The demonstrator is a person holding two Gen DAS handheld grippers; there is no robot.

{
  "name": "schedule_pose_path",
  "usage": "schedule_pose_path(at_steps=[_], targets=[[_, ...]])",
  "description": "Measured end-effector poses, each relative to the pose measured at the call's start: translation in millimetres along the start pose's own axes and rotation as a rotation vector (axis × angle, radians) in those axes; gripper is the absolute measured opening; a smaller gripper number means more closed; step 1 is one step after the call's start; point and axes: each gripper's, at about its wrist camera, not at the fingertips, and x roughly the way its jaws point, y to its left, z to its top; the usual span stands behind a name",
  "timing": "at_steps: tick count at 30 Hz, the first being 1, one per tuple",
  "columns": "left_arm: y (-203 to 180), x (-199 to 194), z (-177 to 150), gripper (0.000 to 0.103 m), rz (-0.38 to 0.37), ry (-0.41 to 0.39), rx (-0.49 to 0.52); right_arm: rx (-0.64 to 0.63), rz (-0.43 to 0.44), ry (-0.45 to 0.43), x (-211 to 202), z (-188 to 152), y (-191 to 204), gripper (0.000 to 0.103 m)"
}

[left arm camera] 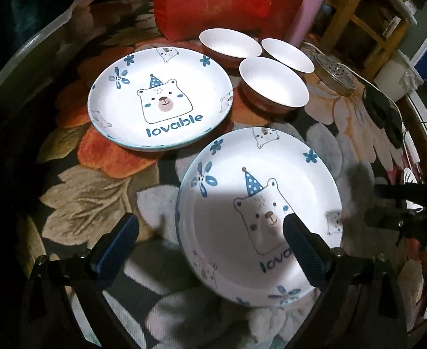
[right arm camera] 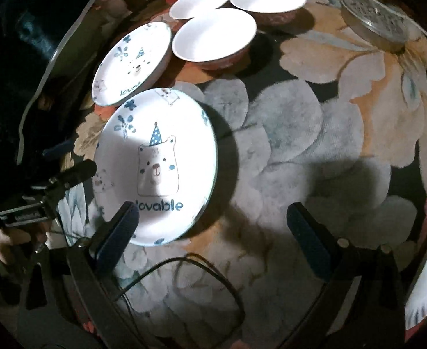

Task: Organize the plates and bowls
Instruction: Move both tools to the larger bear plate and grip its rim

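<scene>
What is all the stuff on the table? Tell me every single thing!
Bear plates: 2, white with blue bear and flowers; near one under the left gripper, far one behind it.
Bowls: 3, white inside, reddish-brown outside; clustered right of the far plate.
Metal lid: 1, silver with holes; right of the bowls.
Red bag: 1, red; behind the bowls.
Pink cylinder: 1, pink; beside the bag.
Tablecloth: 1, dark with big flowers; under everything.
Cable: 1, black; near edge.
Left gripper: 1, black with blue fingers, open.
Right gripper: 1, same, open.
</scene>
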Motion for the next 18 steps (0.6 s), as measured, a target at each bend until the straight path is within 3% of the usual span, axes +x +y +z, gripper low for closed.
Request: schedule_pose_path(at_steps=[4,9,11,18], targets=[[5.6,9.1,1.6,0.088,0.006,0.005,-0.029,0.042,0.013,-0.023,9.0,6.6,-5.3,0.072],[11.8,21.0,-1.4,0.08,-0.014,0.032,-0.065,0.075,0.03,-0.031,25.4,13.3,-2.7,0.053],[11.5,25.7,-2.6,0.064,-0.011,0.045,-0.057,0.085,0.046,-0.026,33.6,14.0,-0.4,0.044],[18.8,39.3,-4.1,0.035,-0.022,0.09,-0.054,0.093,0.021,-0.012,50.6,6.3,2.8,0.024]])
